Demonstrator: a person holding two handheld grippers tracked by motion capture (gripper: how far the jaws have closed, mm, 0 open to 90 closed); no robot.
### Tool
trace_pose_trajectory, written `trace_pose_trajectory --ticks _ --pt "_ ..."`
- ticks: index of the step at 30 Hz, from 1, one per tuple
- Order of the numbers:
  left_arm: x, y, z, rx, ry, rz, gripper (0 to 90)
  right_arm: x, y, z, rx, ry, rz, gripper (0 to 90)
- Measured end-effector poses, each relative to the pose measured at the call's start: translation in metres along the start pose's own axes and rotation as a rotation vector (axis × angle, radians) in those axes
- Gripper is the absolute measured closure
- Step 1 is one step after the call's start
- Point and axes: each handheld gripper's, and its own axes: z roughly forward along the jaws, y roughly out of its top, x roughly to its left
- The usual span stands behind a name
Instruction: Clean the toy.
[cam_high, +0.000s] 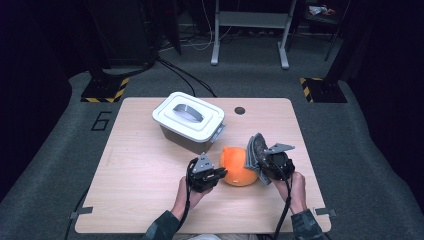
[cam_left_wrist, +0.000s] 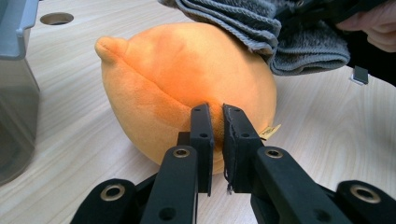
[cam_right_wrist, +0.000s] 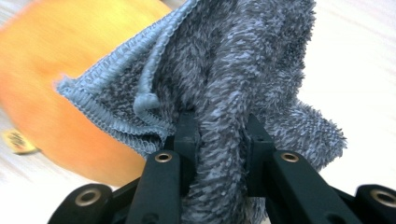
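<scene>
An orange peach-shaped plush toy (cam_high: 237, 166) lies on the wooden table (cam_high: 140, 170), right of centre. My left gripper (cam_high: 223, 173) meets it from the left. In the left gripper view the left gripper (cam_left_wrist: 215, 113) has its jaws shut, pinching a fold of the orange plush toy (cam_left_wrist: 177, 79). A grey terry cloth (cam_high: 254, 150) is bunched against the toy's right side, with my right gripper (cam_high: 261, 163) shut on it. In the right gripper view the right gripper (cam_right_wrist: 222, 122) clamps the grey cloth (cam_right_wrist: 233, 60), with the orange plush toy (cam_right_wrist: 51, 70) blurred behind it.
A grey bin with a white handled lid (cam_high: 187, 119) stands just behind and to the left of the toy; its wall (cam_left_wrist: 14, 93) shows in the left gripper view. A round cable hole (cam_high: 240, 110) sits near the table's far edge. A small yellow tag (cam_left_wrist: 270, 132) hangs from the toy.
</scene>
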Motion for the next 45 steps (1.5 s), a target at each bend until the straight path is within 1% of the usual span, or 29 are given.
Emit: trace_pose_trajectory --ticks 2,3,6,7,9,11,15,17,18,20,21,22,23,25,26,28,29,31,33,34,35,36,37,38,39,41,42,44,45 --pt "0.000 0.000 0.000 0.000 0.000 0.000 83.0 -0.003 -0.005 0.003 0.012 -0.008 0.020 72.3" --pt "0.000 0.000 0.000 -0.001 -0.001 -0.002 83.0 -0.005 -0.008 0.004 0.021 -0.002 0.037 72.3" --pt "0.000 0.000 0.000 -0.001 -0.003 -0.003 83.0 -0.009 -0.014 0.011 0.028 -0.001 0.048 72.3" --pt "0.000 -0.001 0.001 -0.002 0.000 -0.003 83.0 -0.011 -0.016 0.012 0.038 0.006 0.053 72.4" --pt "0.001 -0.001 0.000 0.000 -0.005 -0.002 83.1 -0.012 -0.020 0.017 0.042 0.007 0.069 72.4" --pt "0.001 -0.001 0.001 -0.004 0.002 -0.003 83.0 -0.014 -0.023 0.021 0.055 0.013 0.076 72.4" --pt "0.001 -0.002 0.000 -0.002 0.002 -0.006 83.0 -0.015 -0.029 0.030 0.076 0.019 0.095 72.5" --pt "0.002 -0.003 0.000 -0.004 0.003 -0.005 83.1 -0.015 -0.032 0.035 0.090 0.024 0.108 72.5" --pt "0.002 -0.003 0.000 -0.002 0.004 -0.006 83.1 -0.015 -0.033 0.037 0.092 0.030 0.106 72.5" --pt "0.003 -0.004 0.000 -0.003 0.005 -0.009 83.1 -0.013 -0.035 0.042 0.103 0.035 0.123 72.6" --pt "0.003 -0.004 0.000 0.001 0.000 -0.012 83.0 -0.012 -0.036 0.044 0.109 0.037 0.124 72.5" --pt "0.003 -0.004 0.000 -0.004 0.006 -0.011 83.1 -0.013 -0.037 0.047 0.106 0.039 0.117 72.6" --pt "0.003 -0.004 0.000 -0.003 0.006 -0.012 83.0 -0.012 -0.038 0.048 0.110 0.040 0.124 72.6" --pt "0.003 -0.004 0.000 -0.003 0.007 -0.010 83.0 -0.013 -0.039 0.048 0.100 0.044 0.123 72.6" --pt "0.003 -0.003 -0.001 0.004 -0.001 -0.005 83.0 -0.014 -0.039 0.047 0.112 0.047 0.124 72.6" --pt "0.003 -0.004 0.000 -0.004 0.005 -0.013 83.0 -0.016 -0.038 0.043 0.110 0.028 0.110 72.9" --pt "0.004 -0.004 0.000 -0.004 0.008 -0.014 83.0 -0.017 -0.037 0.039 0.107 0.021 0.119 73.0" --pt "0.004 -0.004 -0.001 -0.005 0.009 -0.026 82.9 -0.022 -0.035 0.029 0.080 0.007 0.121 73.1" --pt "0.005 -0.004 -0.001 0.000 0.003 -0.025 82.9 -0.025 -0.032 0.017 0.042 0.010 0.136 73.1" --pt "0.004 -0.004 -0.001 0.000 0.003 -0.024 82.9 -0.025 -0.029 0.011 0.021 0.011 0.136 73.1" --pt "0.004 -0.004 -0.001 -0.006 0.010 -0.025 82.9 -0.025 -0.026 0.004 0.002 0.001 0.133 73.1" --pt "0.004 -0.004 -0.001 -0.006 0.010 -0.025 82.9 -0.024 -0.022 -0.003 -0.017 0.009 0.126 73.1" --pt "0.004 -0.004 0.000 -0.007 0.010 -0.025 82.9 -0.021 -0.017 -0.008 -0.039 0.015 0.121 73.0" --pt "0.004 -0.004 0.000 -0.007 0.011 -0.026 82.9 -0.018 -0.013 -0.014 -0.057 0.010 0.109 73.0" --pt "0.004 -0.004 -0.001 -0.001 0.003 -0.026 82.9 -0.014 -0.008 -0.019 -0.067 0.013 0.086 73.0" --pt "0.005 -0.004 -0.001 -0.002 0.003 -0.029 82.8 -0.005 0.000 -0.024 -0.092 0.040 0.060 73.0" --pt "0.004 -0.004 -0.001 -0.002 0.004 -0.032 82.8 -0.001 0.004 -0.024 -0.090 0.052 0.040 73.0" --pt "0.004 -0.004 -0.001 -0.006 0.006 -0.030 82.5 0.009 0.009 -0.018 -0.076 0.070 0.029 73.0" --pt "0.005 -0.004 -0.001 -0.007 0.005 -0.030 82.3 0.012 0.010 -0.013 -0.054 0.076 0.024 73.0"
